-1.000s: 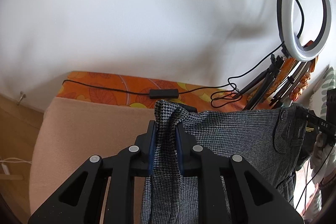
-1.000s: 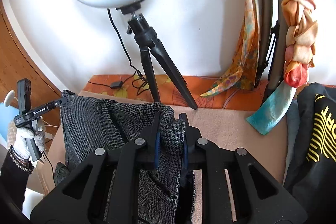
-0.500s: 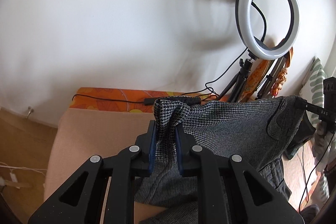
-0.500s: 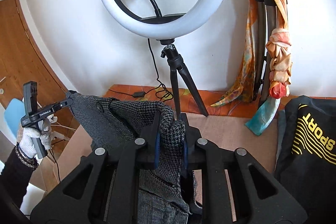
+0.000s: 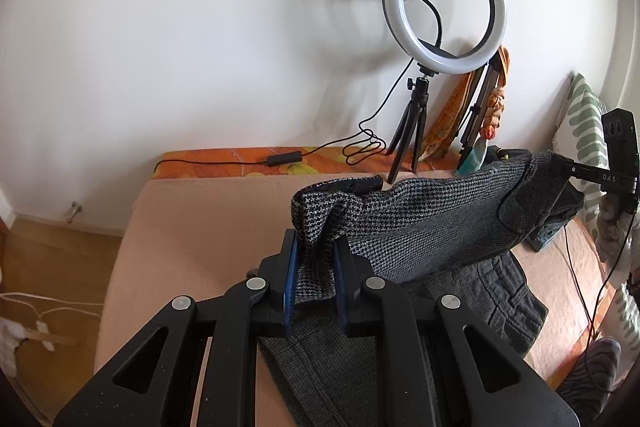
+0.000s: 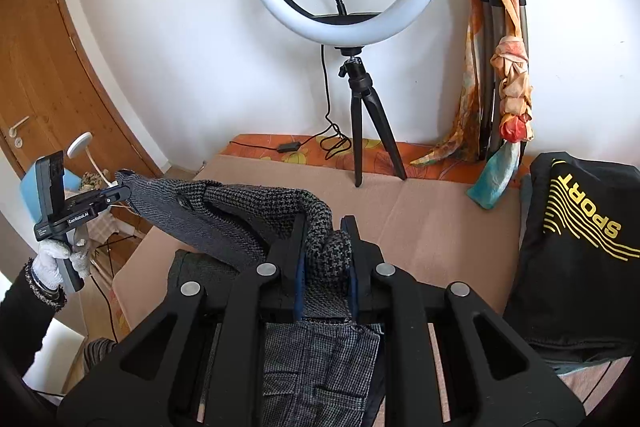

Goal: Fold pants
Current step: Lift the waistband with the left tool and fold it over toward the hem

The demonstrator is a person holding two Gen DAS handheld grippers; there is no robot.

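1. While each gripper clamps one end of the houndstooth pants (image 5: 420, 223), the raised edge stretches between them above the peach-covered bed (image 5: 192, 227);
2. left gripper (image 5: 314, 267) clamped on fabric;
3. right gripper (image 6: 326, 259) likewise;
4. lower cloth lies on the bed.

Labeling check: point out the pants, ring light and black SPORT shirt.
pants (image 5: 432, 219), left wrist view, on the lifted grey fabric.
ring light (image 6: 344, 23), right wrist view, on the lit rim's lower arc.
SPORT shirt (image 6: 560, 287), right wrist view, on black cloth below the print.
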